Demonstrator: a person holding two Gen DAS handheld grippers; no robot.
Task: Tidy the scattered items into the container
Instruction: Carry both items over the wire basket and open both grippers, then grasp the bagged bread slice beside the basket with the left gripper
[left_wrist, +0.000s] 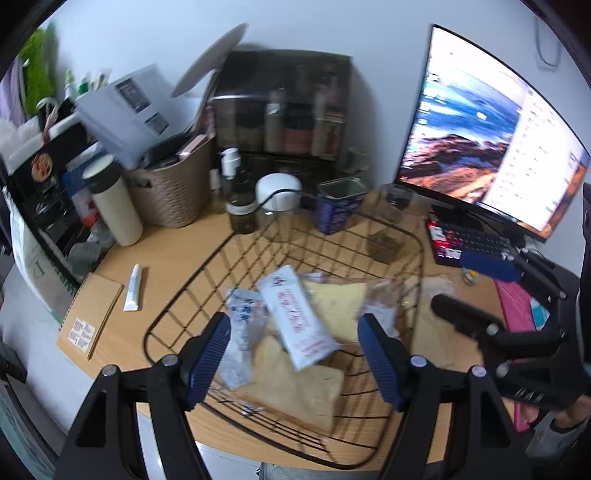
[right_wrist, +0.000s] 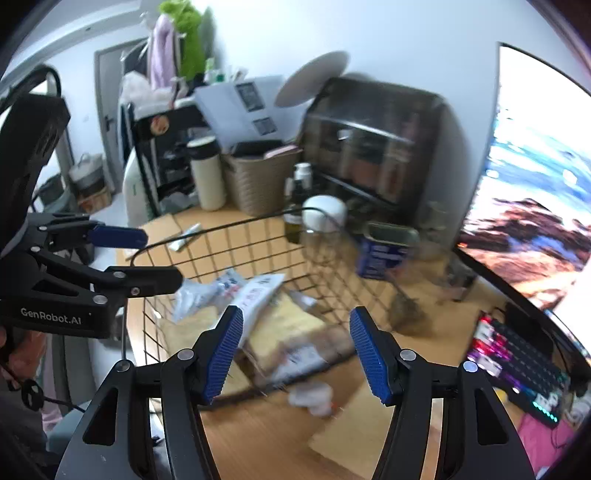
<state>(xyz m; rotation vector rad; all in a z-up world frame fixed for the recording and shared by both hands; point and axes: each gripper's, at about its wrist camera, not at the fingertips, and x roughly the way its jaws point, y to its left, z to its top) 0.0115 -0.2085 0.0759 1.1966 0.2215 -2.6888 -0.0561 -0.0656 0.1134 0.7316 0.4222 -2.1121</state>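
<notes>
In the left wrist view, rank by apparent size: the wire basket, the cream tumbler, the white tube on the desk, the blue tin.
1. wire basket
2. cream tumbler
3. blue tin and white tube look alike in size; the tin sits farther back, so their order is unsure.

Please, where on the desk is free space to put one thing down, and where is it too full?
Bare wood lies between the wire basket and the white tube, up toward the cream bottle. The back is crowded: woven bin, jars, blue tin. Both the left gripper and the right gripper are open.
</notes>
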